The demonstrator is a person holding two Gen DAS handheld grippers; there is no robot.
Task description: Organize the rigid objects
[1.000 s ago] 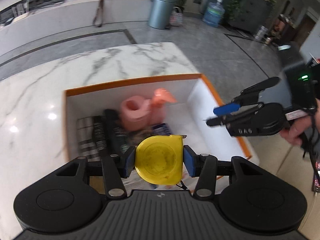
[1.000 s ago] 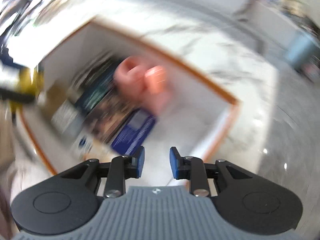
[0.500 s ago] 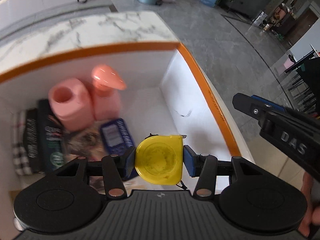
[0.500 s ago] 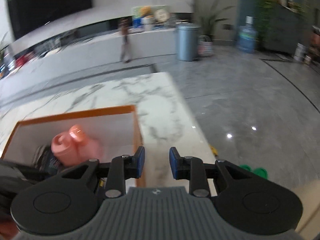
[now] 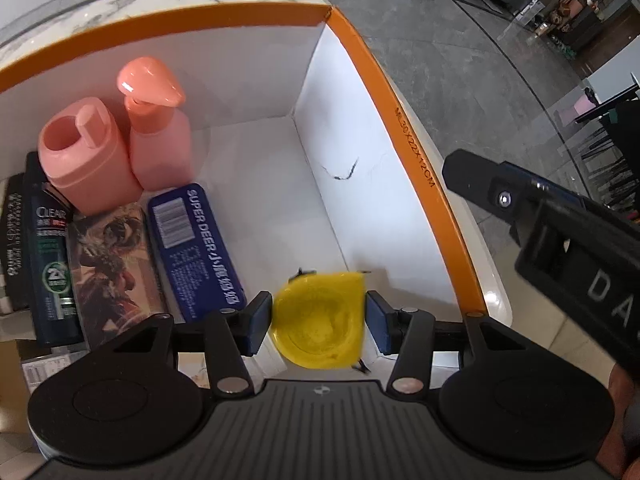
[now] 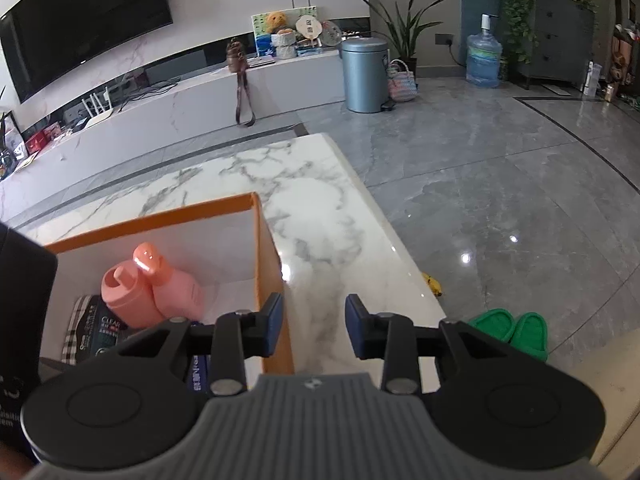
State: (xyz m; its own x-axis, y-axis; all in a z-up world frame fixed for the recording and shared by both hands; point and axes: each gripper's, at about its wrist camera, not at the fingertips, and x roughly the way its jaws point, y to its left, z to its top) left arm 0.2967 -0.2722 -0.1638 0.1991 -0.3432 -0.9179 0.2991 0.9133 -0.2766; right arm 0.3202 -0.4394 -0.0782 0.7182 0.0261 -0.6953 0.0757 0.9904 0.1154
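Note:
My left gripper (image 5: 319, 325) is shut on a yellow tape measure (image 5: 320, 320), low inside the orange-rimmed white box (image 5: 420, 168), over its bare right part. Beside it lie a blue Super Deer tin (image 5: 196, 252) and a picture-printed case (image 5: 112, 268). My right gripper (image 6: 314, 326) hovers over the box's right wall (image 6: 274, 280) and the marble table (image 6: 320, 208). Its jaws are opening, with nothing between them. One finger (image 5: 476, 184) of the right gripper shows outside the box's right rim in the left wrist view.
Two pink bottles (image 5: 120, 152) stand at the box's back left, with a dark Clear shampoo bottle (image 5: 52, 264) lying on their near side. The table edge (image 6: 400, 256) drops to a grey floor with green slippers (image 6: 512, 332). The left gripper's black body (image 6: 24, 300) fills the left edge.
My left gripper came forward and down into the box with the tape measure. My right gripper rolled upright, swung from over the box to its right side, and its jaws widened.

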